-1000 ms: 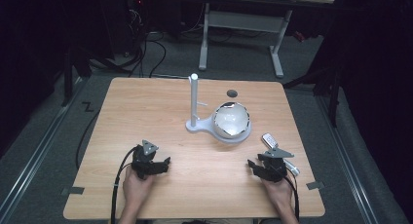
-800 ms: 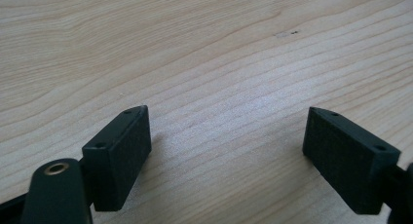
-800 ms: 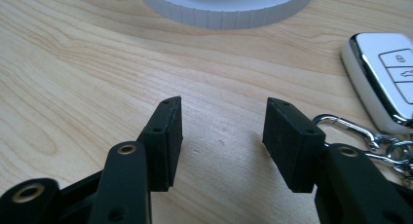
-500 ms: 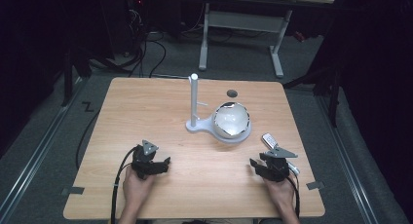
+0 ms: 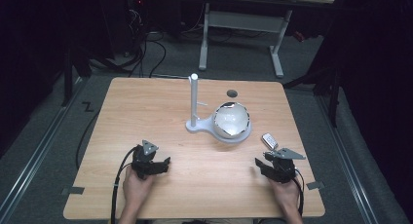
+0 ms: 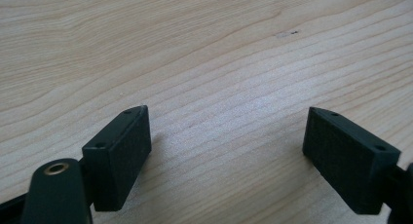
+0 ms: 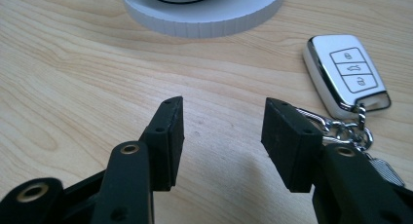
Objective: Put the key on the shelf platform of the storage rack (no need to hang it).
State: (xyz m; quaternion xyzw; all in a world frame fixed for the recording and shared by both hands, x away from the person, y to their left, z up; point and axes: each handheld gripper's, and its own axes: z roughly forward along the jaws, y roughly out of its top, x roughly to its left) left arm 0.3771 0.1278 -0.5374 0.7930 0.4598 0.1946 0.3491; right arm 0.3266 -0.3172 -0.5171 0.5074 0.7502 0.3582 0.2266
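Left gripper (image 5: 163,164) rests on the table (image 5: 146,102) at seven o'clock, jaws spread, nothing between them. White stand (image 5: 214,121) sits at centre. Right gripper (image 7: 221,136), at five o'clock, has just been closing slightly, its gap empty. Car key (image 7: 347,75) lies at its one o'clock. Recommend shifting right to straddle the fob squarely before pinching.

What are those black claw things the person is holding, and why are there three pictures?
They are grippers, hand-held pinchers. One picture looks down from above the wooden table; there you see the left gripper and right gripper. The other two come from small cameras riding on each gripper. On the table stand a white stand with a post and a round bowl. A car key on a key ring lies beside the right gripper. The right gripper's jaws have just been closing a little, but both grippers are open and hold nothing.
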